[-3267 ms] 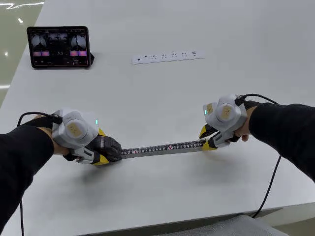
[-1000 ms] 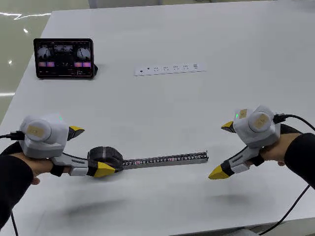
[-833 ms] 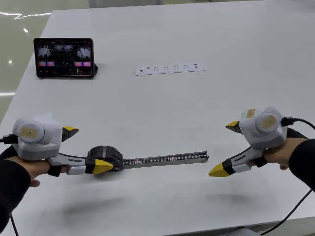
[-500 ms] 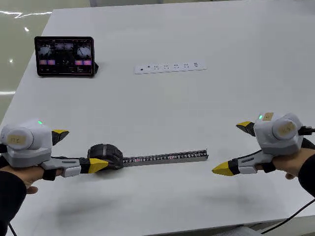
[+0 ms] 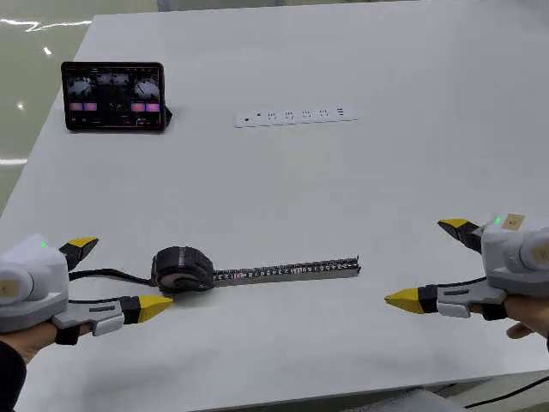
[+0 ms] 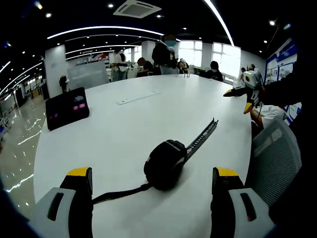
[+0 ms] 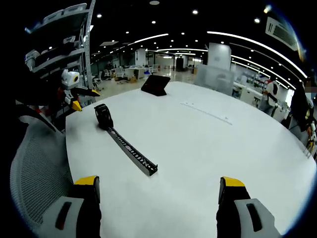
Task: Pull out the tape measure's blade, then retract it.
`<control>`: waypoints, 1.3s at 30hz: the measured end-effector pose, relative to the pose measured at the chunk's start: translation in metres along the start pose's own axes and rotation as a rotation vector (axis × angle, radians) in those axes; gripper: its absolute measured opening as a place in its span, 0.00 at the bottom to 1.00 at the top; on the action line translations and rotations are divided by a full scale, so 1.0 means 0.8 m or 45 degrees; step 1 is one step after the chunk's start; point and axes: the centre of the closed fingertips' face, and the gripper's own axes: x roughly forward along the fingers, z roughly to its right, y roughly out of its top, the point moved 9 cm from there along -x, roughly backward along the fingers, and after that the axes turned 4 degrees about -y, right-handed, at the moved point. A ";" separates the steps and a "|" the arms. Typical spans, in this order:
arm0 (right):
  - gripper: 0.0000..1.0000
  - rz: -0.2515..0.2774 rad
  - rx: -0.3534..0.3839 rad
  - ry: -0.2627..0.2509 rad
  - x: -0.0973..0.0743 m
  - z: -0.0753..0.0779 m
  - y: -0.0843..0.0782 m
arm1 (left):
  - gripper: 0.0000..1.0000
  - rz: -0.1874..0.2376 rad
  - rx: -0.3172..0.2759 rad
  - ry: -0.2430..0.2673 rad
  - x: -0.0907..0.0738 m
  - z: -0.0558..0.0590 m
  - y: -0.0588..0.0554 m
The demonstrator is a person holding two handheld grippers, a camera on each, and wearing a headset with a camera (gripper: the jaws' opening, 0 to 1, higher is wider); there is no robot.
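Head view: on the smooth white desk (image 5: 343, 189) the round black tape measure (image 5: 182, 269) lies at 7 o'clock, its marked blade (image 5: 287, 272) stretched flat toward 3 o'clock. A dark tablet (image 5: 113, 83) stands at 10 o'clock, and a slim white power strip (image 5: 296, 114) lies at 12. The left gripper (image 5: 118, 276) and right gripper (image 5: 425, 262) hold their yellow-tipped jaws spread wide (nothing held).

Left gripper view: the case sits just ahead, its strap (image 6: 119, 192) trailing toward 7 o'clock.

Right gripper view: the blade's tip lies nearest, with a mesh chair (image 7: 34, 163) at 8 o'clock.
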 end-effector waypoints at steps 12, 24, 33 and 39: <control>0.99 -0.030 0.021 -0.045 -0.032 -0.016 -0.034 | 0.99 -0.055 0.006 0.030 -0.027 0.010 -0.032; 0.99 -0.053 0.086 -0.104 -0.066 -0.016 -0.067 | 0.99 -0.052 0.026 0.061 -0.037 0.017 -0.027; 0.99 -0.043 0.119 -0.133 -0.083 -0.009 -0.075 | 0.99 -0.029 0.015 0.053 -0.032 0.025 -0.028; 0.99 -0.028 0.090 -0.125 -0.089 -0.013 -0.067 | 0.99 -0.036 0.015 0.050 -0.039 0.021 -0.034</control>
